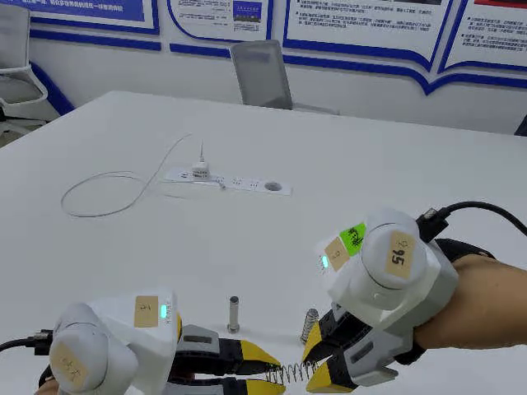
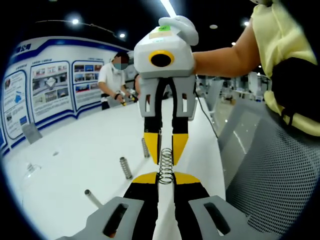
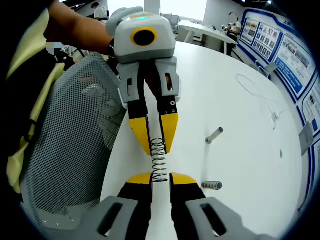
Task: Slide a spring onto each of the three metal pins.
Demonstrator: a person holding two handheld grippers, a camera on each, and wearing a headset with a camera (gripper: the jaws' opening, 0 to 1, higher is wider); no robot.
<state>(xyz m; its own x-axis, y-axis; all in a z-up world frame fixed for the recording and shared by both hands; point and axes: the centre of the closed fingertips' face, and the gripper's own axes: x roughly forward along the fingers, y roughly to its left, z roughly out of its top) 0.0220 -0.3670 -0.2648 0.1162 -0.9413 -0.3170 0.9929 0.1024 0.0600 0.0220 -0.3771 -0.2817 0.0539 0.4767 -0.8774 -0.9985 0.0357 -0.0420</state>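
A thin wire spring [image 1: 290,374] hangs stretched between my two grippers just above the white table [image 1: 346,164]. My left gripper [image 1: 276,372] reaches in from the bottom left and is shut on one end. The other end is held in my shut right gripper [image 1: 317,369], which comes down from the right. The left gripper view has the spring [image 2: 165,165] rising from my left gripper [image 2: 165,178] to the right gripper [image 2: 166,150]. A bare metal pin [image 1: 234,314] stands behind them. Beside it, a second pin [image 1: 310,323] carries a spring. A third sprung pin [image 2: 145,147] shows by the right gripper's finger.
A white power strip [image 1: 226,181] with a looped cable [image 1: 107,193] lies mid-table. A grey chair [image 1: 262,74] stands at the far edge. A mesh chair back [image 2: 260,165] sits close by the near table edge. A person [image 2: 114,80] stands in the background.
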